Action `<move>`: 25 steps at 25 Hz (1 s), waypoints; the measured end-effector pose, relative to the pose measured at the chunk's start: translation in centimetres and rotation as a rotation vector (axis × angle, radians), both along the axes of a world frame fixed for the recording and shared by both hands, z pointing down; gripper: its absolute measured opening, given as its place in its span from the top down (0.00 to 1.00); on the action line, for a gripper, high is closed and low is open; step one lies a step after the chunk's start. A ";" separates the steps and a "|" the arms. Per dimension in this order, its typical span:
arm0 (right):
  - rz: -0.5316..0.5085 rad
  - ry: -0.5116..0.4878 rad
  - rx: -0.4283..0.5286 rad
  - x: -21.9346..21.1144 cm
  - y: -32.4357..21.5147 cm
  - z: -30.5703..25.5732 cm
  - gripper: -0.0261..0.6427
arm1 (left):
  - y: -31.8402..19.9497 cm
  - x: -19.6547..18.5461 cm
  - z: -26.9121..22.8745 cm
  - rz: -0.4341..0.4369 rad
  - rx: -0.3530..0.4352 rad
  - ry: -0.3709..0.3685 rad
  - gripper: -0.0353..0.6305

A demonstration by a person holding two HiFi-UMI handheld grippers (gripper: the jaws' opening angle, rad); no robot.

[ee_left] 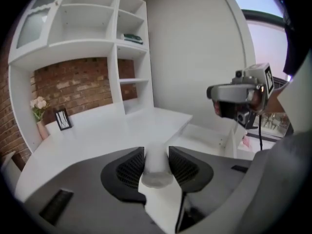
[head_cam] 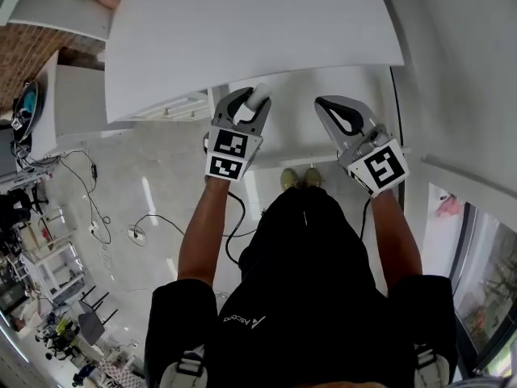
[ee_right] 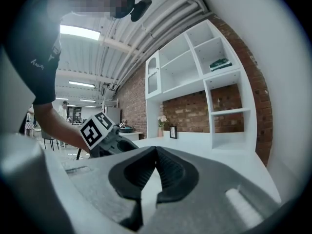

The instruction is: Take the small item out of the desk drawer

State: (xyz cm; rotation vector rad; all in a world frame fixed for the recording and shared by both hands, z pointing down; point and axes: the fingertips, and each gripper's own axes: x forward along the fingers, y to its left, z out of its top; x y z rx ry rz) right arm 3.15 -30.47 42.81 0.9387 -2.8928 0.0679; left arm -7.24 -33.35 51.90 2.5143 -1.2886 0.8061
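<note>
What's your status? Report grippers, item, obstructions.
Left gripper clamped on small white cylinder, held clear of open drawer. Right gripper shut, empty. Nothing in the way.

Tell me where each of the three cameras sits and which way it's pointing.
Head view: on the person's head, looking steeply down at the white desk and open drawer; shows forearms, torso, left tool holding a white cylinder, right tool.
Left gripper view: rides the left tool, facing across the desk to the shelves; shows the right tool.
Right gripper view: rides the right tool, facing the same shelves; shows the left tool and left forearm.
Shared: both gripper views see shelves and brick wall.
</note>
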 end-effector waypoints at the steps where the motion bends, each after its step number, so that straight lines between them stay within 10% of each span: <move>1: 0.001 -0.010 0.013 0.0 0.1 -0.9 0.96 | 0.3 0.2 -2.0 -0.006 0.041 0.027 0.72; 13: 0.007 -0.151 0.163 -0.1 2.5 -12.0 0.96 | 5.0 0.5 -21.7 -0.089 0.469 0.266 0.72; 25: 0.025 -0.222 0.235 0.6 5.5 -16.5 0.96 | 8.8 1.5 -26.5 -0.085 0.556 0.325 0.72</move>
